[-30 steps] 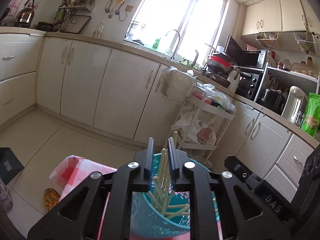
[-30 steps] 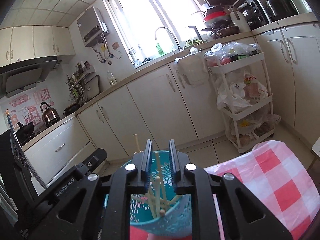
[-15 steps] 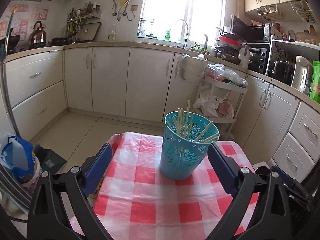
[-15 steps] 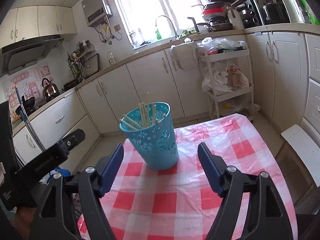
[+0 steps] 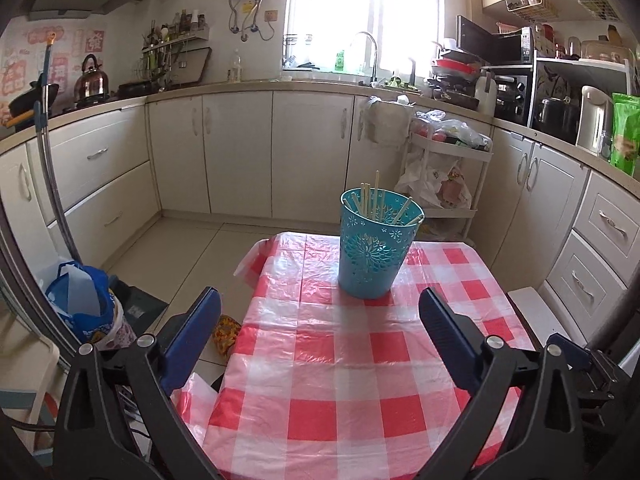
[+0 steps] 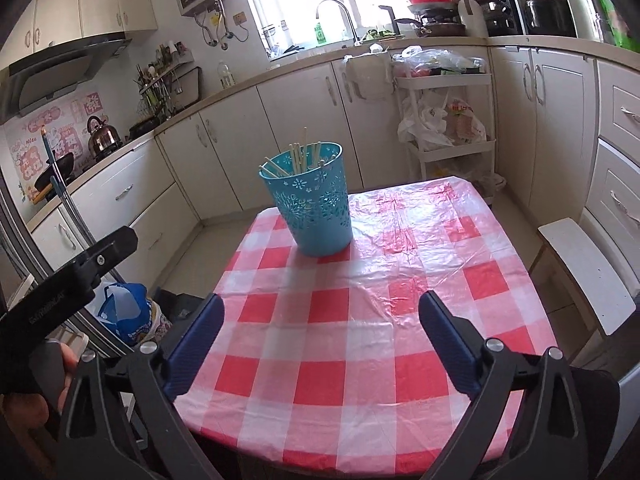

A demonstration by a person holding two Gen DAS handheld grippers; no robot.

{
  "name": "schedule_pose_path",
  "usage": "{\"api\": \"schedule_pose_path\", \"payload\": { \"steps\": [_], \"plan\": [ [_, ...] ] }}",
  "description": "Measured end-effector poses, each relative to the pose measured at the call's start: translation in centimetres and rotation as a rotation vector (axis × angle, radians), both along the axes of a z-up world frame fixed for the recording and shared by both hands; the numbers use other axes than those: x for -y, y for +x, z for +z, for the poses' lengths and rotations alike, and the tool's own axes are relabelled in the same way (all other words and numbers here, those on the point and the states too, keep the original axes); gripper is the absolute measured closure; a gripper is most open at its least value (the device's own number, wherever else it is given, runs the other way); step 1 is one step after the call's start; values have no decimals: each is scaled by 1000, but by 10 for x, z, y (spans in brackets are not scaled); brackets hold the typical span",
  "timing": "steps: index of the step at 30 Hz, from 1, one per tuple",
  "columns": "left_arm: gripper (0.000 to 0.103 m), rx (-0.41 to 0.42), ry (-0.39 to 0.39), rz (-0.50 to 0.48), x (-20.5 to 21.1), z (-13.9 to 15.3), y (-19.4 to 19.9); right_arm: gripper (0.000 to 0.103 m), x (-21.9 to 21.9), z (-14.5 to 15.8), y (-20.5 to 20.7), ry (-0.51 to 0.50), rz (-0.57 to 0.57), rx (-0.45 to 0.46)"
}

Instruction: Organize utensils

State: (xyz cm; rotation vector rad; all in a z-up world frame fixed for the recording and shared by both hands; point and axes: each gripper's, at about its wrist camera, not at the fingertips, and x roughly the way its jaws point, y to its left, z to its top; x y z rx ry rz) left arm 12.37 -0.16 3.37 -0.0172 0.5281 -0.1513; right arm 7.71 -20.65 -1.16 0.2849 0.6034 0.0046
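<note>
While both grippers hang over the near side of the table [image 5: 360, 360], I see the left gripper [image 5: 320, 332] with its blue pads spread wide and nothing between them. My right gripper [image 6: 320, 332] is the same: fingers wide apart, holding nothing. Neither touches the cup [image 5: 376, 246] or the cloth [image 6: 360, 300].

That teal cup, pierced with a flower pattern, stands upright on the red-and-white checked cloth, toward the far edge of the table; from my right wrist view it sits to the far left. Pale chopsticks [image 5: 370, 200] stand in it, some upright, a few leaning against the rim, one reaching higher than the rest. I cannot count them exactly.

At the left edge of my right wrist view I see the black body of the left gripper, held in a hand [image 6: 60, 360]. Beyond the table are cream cabinets [image 5: 240, 152], a white cart [image 6: 444, 112] with bags, and a blue bag [image 5: 84, 300] on the floor left of the table.
</note>
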Motion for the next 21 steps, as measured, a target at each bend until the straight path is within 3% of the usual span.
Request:
{"api": "schedule_pose_path", "payload": {
  "steps": [8,21],
  "plan": [
    [8,-19,17,24,-14,6,-36,7,-15,0,-35,-7,3,-76],
    [8,-135,2,54,-32,5,-93,7,-37,17,-86,36,34,-161]
  ]
}}
